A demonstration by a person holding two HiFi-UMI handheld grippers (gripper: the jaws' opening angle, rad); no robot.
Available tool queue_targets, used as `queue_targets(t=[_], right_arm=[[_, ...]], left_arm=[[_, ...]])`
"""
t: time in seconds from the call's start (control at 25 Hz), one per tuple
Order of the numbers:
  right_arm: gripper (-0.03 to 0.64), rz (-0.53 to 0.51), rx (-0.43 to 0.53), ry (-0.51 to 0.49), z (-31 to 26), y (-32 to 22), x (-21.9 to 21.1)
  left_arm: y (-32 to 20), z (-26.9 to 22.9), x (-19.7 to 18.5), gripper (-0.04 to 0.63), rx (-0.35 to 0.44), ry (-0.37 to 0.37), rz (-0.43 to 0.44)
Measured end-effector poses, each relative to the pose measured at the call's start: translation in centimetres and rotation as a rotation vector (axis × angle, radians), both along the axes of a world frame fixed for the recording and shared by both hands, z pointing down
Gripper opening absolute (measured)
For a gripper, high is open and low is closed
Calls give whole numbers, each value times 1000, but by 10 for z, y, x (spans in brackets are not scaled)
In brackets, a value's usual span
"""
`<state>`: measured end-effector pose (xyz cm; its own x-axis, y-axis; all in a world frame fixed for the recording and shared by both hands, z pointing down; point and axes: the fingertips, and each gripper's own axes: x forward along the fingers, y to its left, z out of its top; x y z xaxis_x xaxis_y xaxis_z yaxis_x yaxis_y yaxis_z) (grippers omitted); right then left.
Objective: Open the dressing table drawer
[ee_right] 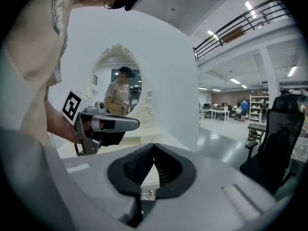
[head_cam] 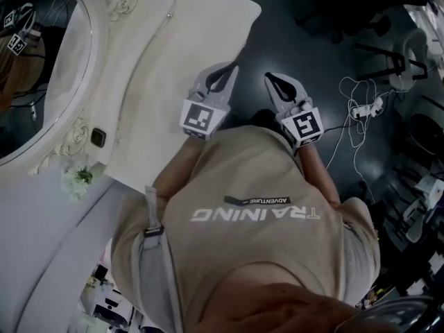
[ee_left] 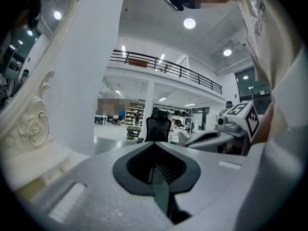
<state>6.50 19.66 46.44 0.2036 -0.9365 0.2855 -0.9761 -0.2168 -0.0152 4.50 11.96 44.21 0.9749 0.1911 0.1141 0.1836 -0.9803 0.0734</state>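
The white dressing table [head_cam: 180, 54] with its oval mirror [head_cam: 35, 68] fills the upper left of the head view. Its drawer front does not show in any view. A small knob [head_cam: 170, 14] sits on the table's top part. My left gripper [head_cam: 232, 69] hovers at the table's right edge, jaws shut with nothing between them [ee_left: 154, 144]. My right gripper [head_cam: 272, 78] is beside it over the dark floor, also shut and empty [ee_right: 154, 146]. Each gripper shows in the other's view: the right one [ee_left: 192, 141] and the left one [ee_right: 134, 124]. The mirror [ee_right: 118, 90] reflects the person.
White cables and a power strip [head_cam: 364, 106] lie on the dark floor to the right. A black office chair [ee_right: 274, 138] stands nearby. White flowers [head_cam: 78, 179] and a small dark object [head_cam: 98, 137] sit on the table's left end.
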Motion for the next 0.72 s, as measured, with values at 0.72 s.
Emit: queue_targets(t=[0.72], right_arm=[[3,-517,-30,1,37,-140,150]], left_arm=[[-135,31,73,6,-17,-195,-615]])
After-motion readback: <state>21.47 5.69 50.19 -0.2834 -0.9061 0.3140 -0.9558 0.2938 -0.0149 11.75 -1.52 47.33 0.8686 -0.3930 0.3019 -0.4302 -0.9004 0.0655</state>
